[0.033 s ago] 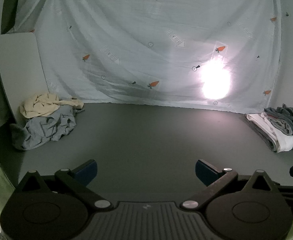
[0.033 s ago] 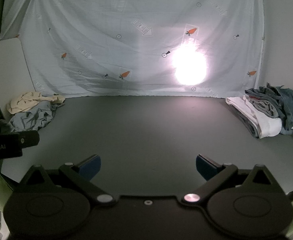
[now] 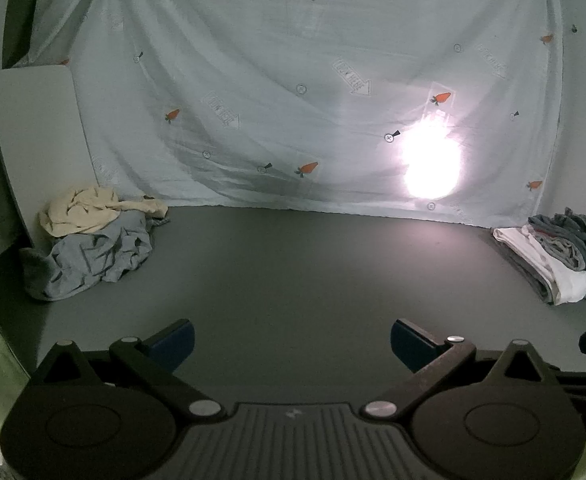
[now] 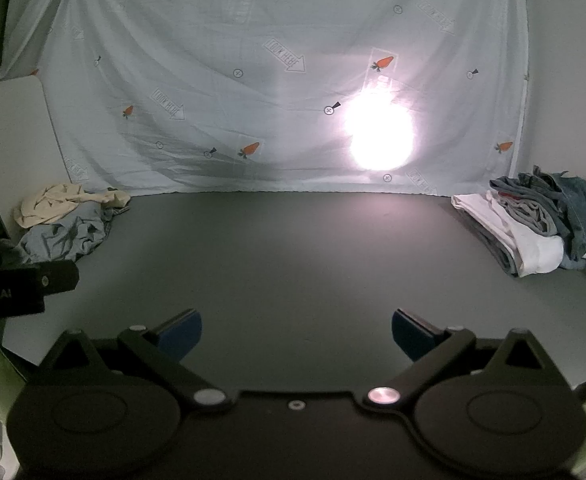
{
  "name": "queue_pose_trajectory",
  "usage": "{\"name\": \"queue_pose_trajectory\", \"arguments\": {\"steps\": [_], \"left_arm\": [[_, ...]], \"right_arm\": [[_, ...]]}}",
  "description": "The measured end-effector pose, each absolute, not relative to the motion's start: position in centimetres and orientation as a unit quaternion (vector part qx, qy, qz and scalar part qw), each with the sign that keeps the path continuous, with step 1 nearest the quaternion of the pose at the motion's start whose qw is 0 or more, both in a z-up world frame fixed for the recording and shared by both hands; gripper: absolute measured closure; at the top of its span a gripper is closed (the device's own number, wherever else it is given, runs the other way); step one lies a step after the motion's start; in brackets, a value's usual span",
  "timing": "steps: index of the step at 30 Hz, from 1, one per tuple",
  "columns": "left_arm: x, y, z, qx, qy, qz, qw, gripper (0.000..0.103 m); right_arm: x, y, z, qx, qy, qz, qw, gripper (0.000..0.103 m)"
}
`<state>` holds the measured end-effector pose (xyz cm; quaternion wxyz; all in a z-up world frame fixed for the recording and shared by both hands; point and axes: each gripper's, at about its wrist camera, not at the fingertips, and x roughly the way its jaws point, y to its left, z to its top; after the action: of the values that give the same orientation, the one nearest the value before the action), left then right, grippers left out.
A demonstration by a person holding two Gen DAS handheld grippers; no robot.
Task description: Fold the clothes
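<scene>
Left wrist view: the left hand-held gripper (image 3: 292,338) is hovering over the dark tabletop (image 3: 293,272), jaws spread apart and holding nothing. Crumpled cream and grey clothes (image 3: 93,244) are lying far left; a folded stack (image 3: 553,264) is sitting far right.

Right wrist view: the right hand-held gripper (image 4: 296,332) is likewise gaping empty. The carrot-print backdrop sheet (image 4: 213,80) is displaying "LOOK HERE" arrows; the left device is showing "obot.AI".

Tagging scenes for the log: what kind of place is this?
Likely a staged data-collection corner, not a lived-in room: a carrot-print sheet hung as backdrop, a dark table, crumpled clothes at its left, folded clothes at its right.
</scene>
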<state>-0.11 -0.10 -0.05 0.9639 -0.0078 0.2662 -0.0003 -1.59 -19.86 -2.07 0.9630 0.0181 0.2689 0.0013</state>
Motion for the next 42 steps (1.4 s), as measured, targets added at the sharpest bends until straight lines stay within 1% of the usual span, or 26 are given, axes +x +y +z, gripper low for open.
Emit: {"name": "queue_pose_trajectory", "arguments": {"steps": [10, 16, 42], "left_arm": [[-0.9, -0.9, -0.4, -0.003, 0.256, -0.003, 0.967, 0.000], [0.0, 0.3, -0.5, -0.015, 0.267, -0.003, 0.963, 0.000], [-0.5, -1.1, -0.1, -0.008, 0.266, 0.000, 0.964, 0.000]], "right_arm": [[-1.8, -19.8, -2.7, 0.013, 0.265, -0.001, 0.964, 0.000], [-1.5, -20.1, -2.5, 0.015, 0.268, 0.001, 0.963, 0.000], [-1.7, -20.4, -2.5, 0.017, 0.270, 0.003, 0.963, 0.000]]}}
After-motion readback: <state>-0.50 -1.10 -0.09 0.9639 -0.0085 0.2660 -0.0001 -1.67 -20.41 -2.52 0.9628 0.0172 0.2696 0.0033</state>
